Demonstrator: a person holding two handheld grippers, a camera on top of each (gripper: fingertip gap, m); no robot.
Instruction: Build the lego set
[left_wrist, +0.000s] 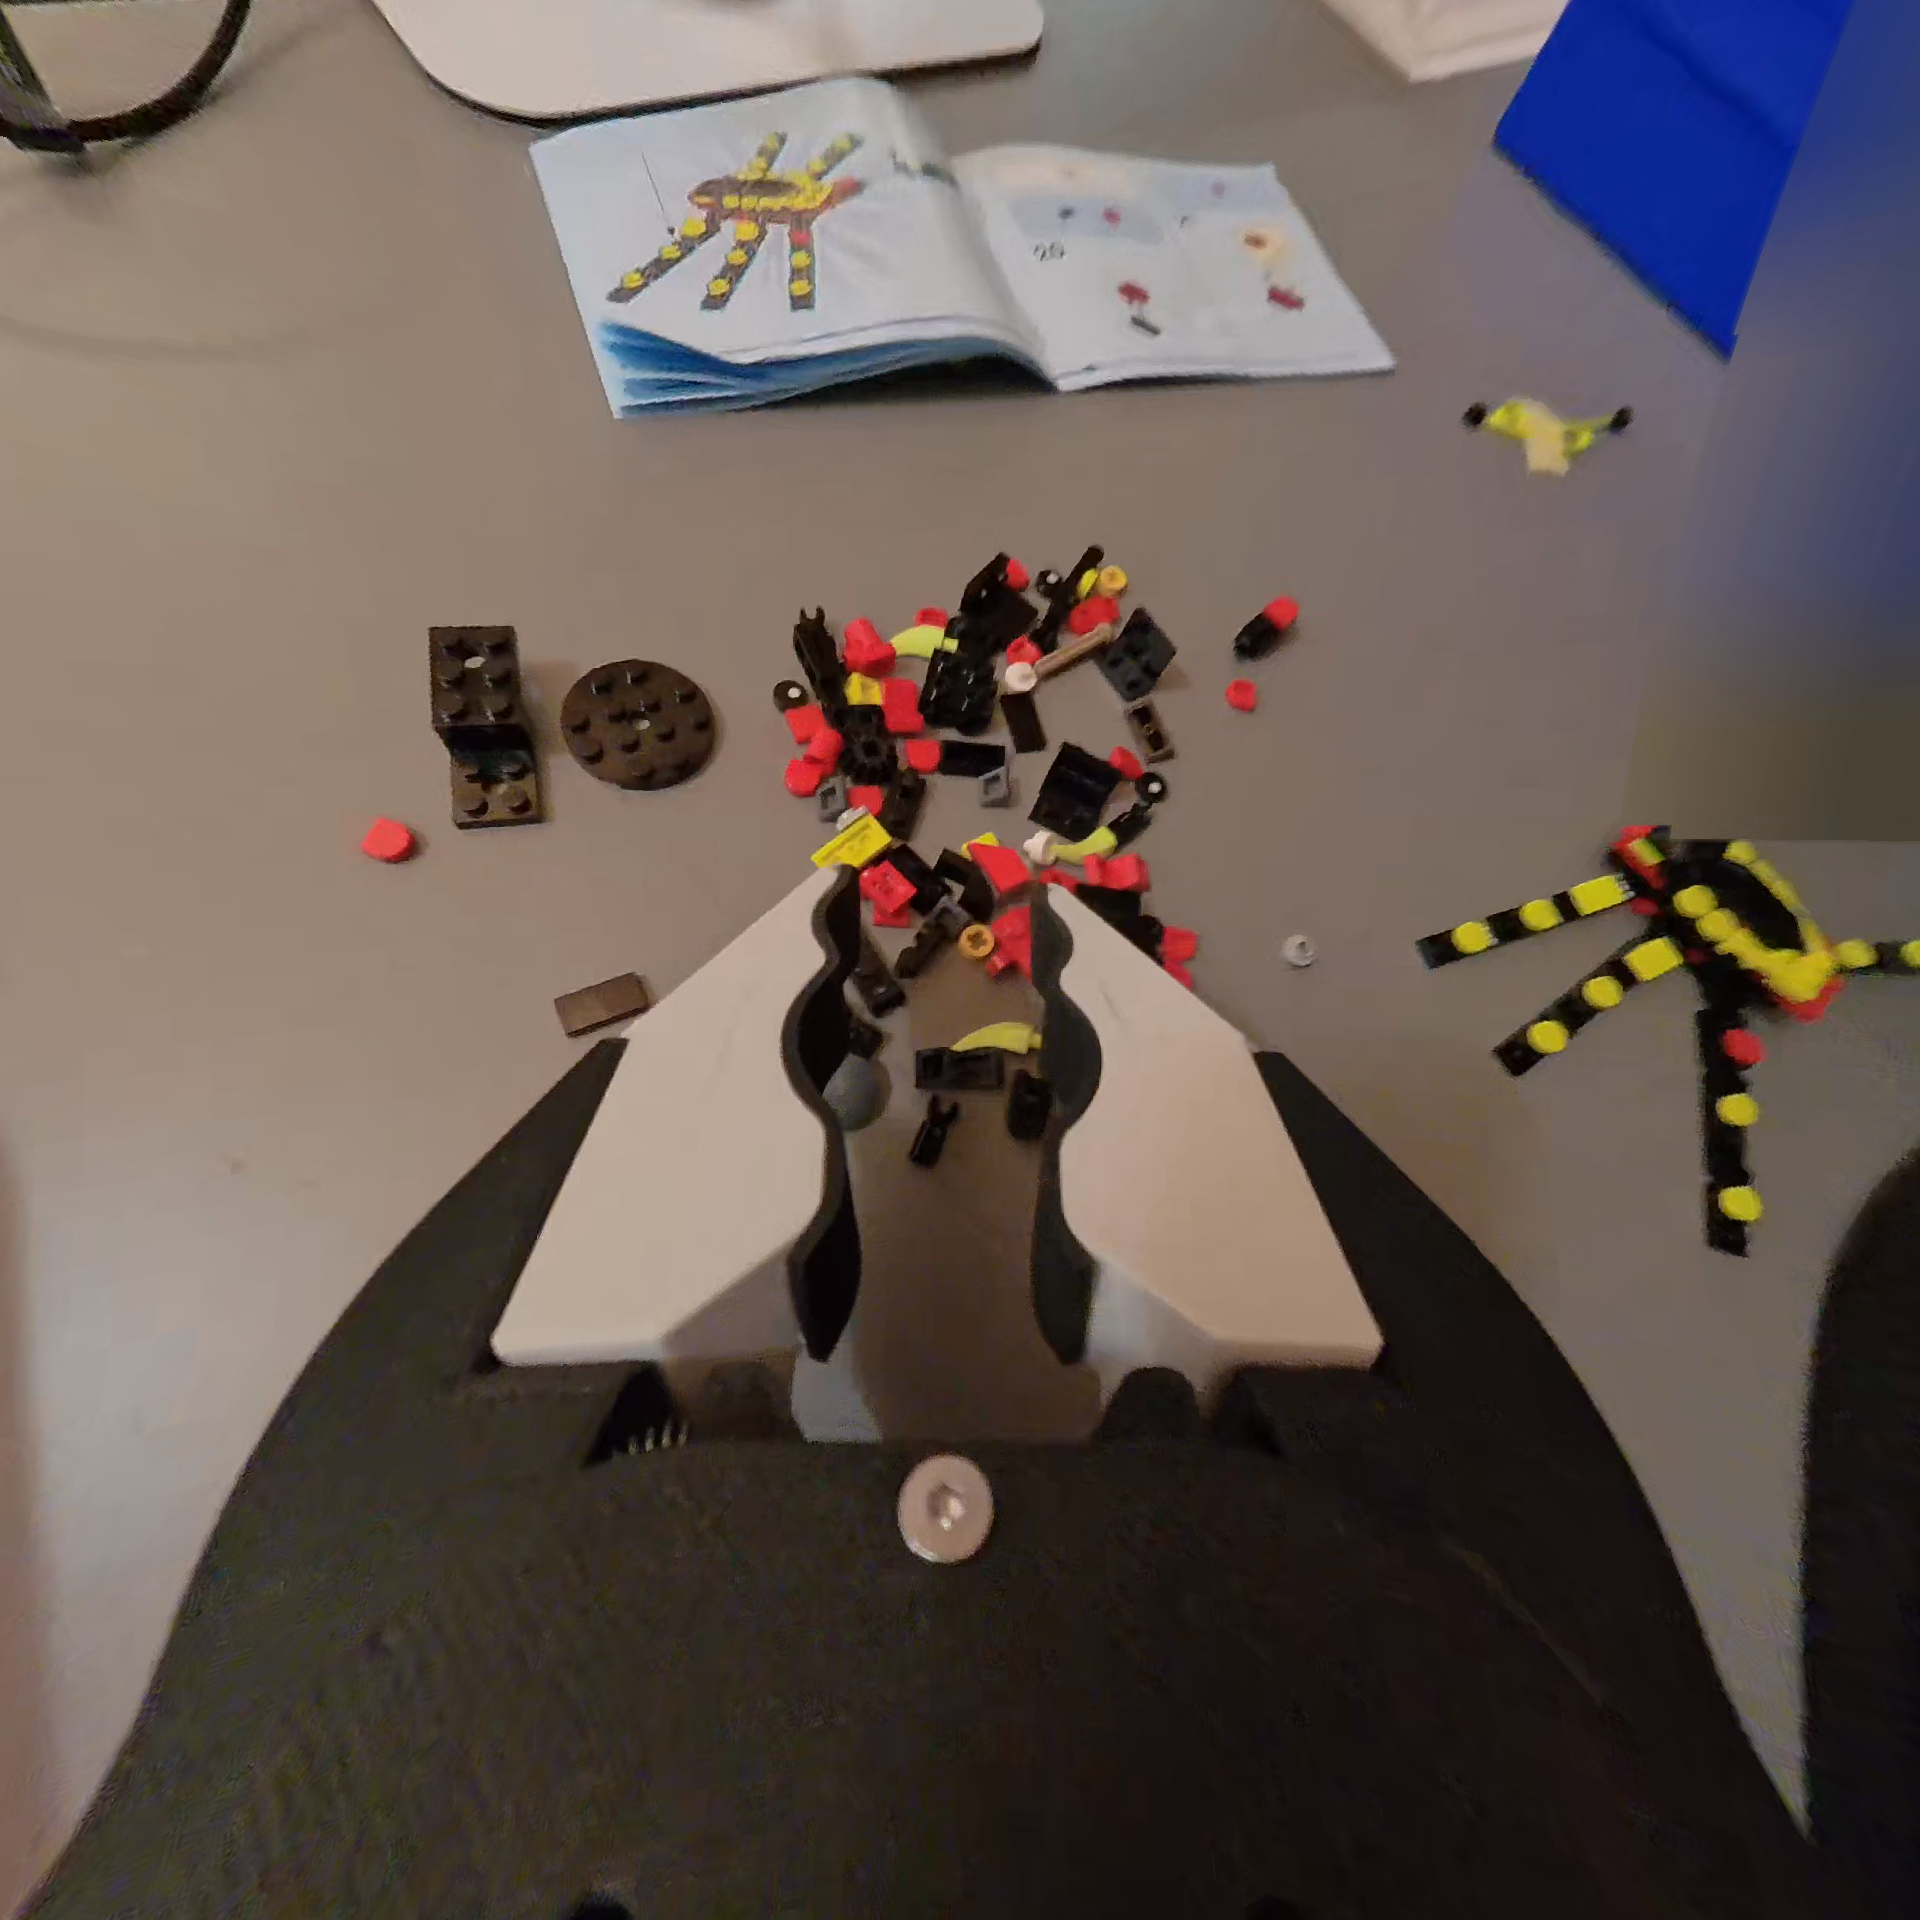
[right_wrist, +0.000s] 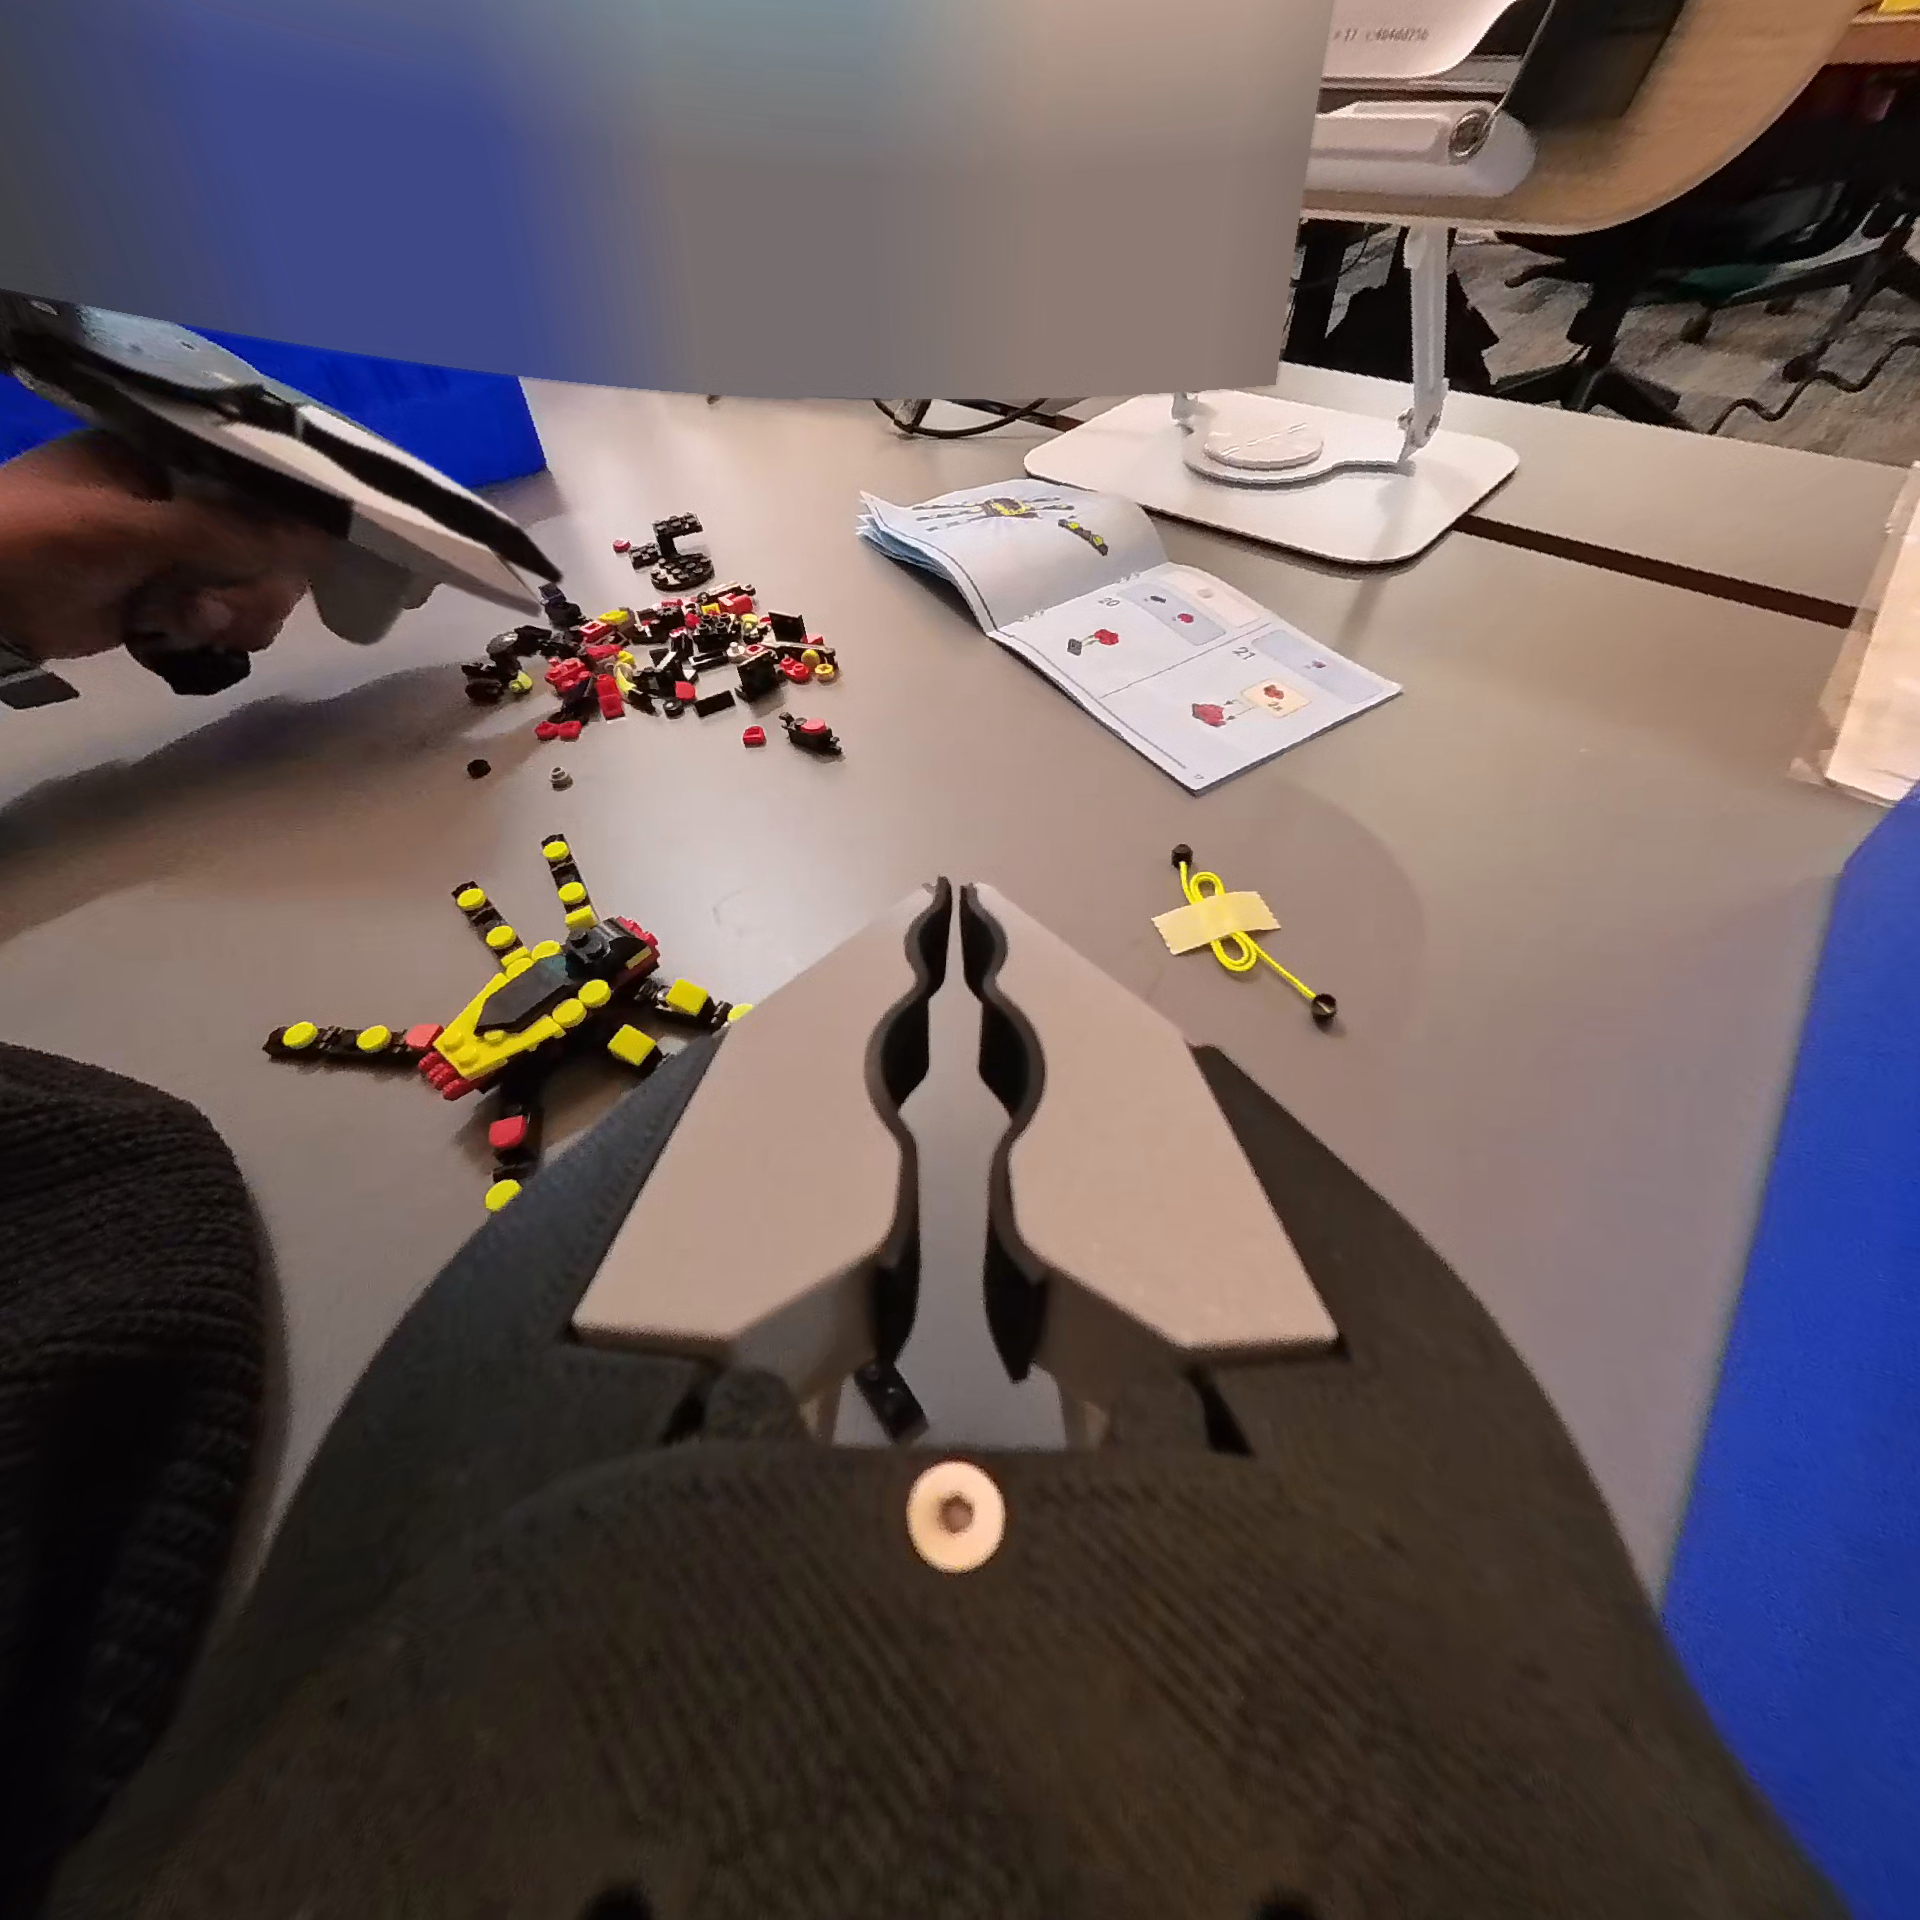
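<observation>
- The left gripper (left_wrist: 940, 894) is hovering low over the near edge of the loose lego pile (left_wrist: 987, 748), its fingers standing apart with small black, red and yellow pieces showing in the gap between them; whether any piece is touching the fingers cannot be told; in the right wrist view a person's hand (right_wrist: 125, 561) is holding this gripper (right_wrist: 545, 592) at the left edge of the pile.
- The right gripper (right_wrist: 956, 894) is sitting over bare grey worktop (right_wrist: 1039, 790) with its tips almost together and nothing between them; only a thin slit is showing.
- The half-built lego spider (right_wrist: 540, 1013), black with yellow and red studs and long legs, is lying flat on the worktop just left of the right gripper; it is showing at the right edge of the left wrist view (left_wrist: 1704, 956).
- A black round plate (left_wrist: 638, 724) and a black stacked brick piece (left_wrist: 480, 717) are lying side by side to the left of the pile; a single red piece (left_wrist: 389, 840) is lying apart near them.
- The instruction booklet (left_wrist: 935, 249) is lying open beyond the pile.
- A yellow elastic cord (right_wrist: 1236, 935) with black ends and a strip of tape across it is lying to the right of the right gripper.
- A white monitor stand base (right_wrist: 1278, 468) is resting at the far side of the worktop.
</observation>
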